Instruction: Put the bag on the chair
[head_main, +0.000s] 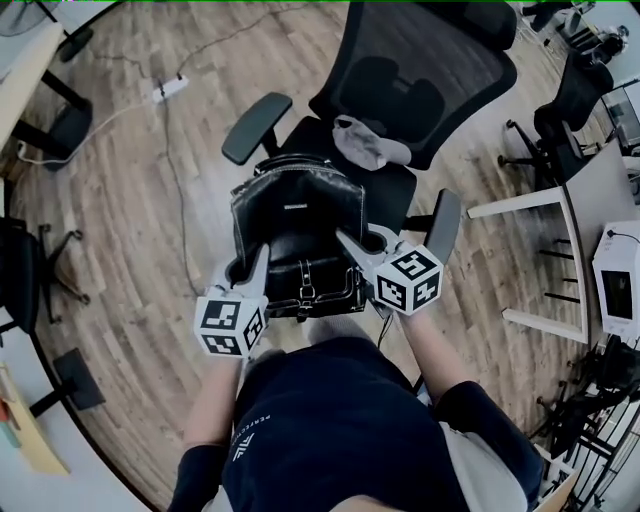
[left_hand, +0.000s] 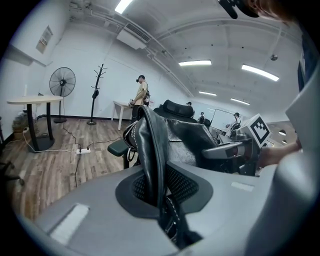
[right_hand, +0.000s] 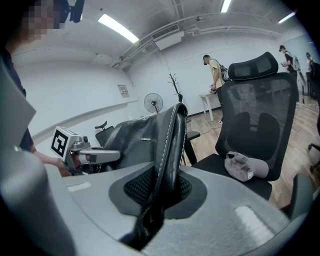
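— Looking for the bag (head_main: 297, 235) from the head view?
— Found just in front of the chair (head_main: 430, 60), black and leathery, overlapping the front of the seat between the two armrests. Impossible to tell from above whether touching the seat.
— Gripped how?
— Pinched from both sides. Left hand-held gripper (head_main: 258, 262) clenched on the bag's left edge, right hand-held gripper (head_main: 345, 240) clenched on its right edge. From above, just grey fingers (head_main: 352, 250) laid against the leather; in the two gripper views, a stitched fold squeezed tight between each pair of jaws.
— Anything lying on the chair?
— A grey cloth bundle (head_main: 365, 142) on the seat, close to the backrest and behind the bag. Plain in the head view and the right gripper view.
— And beyond the chair?
— Caught only by the gripper views: a person (left_hand: 141, 95) standing far behind the chair, plus a fan (left_hand: 62, 82) and a coat stand (left_hand: 95, 92) near the wall. Shown from above and in the left gripper view: a power strip (head_main: 170, 88) on the floor, left of the chair.
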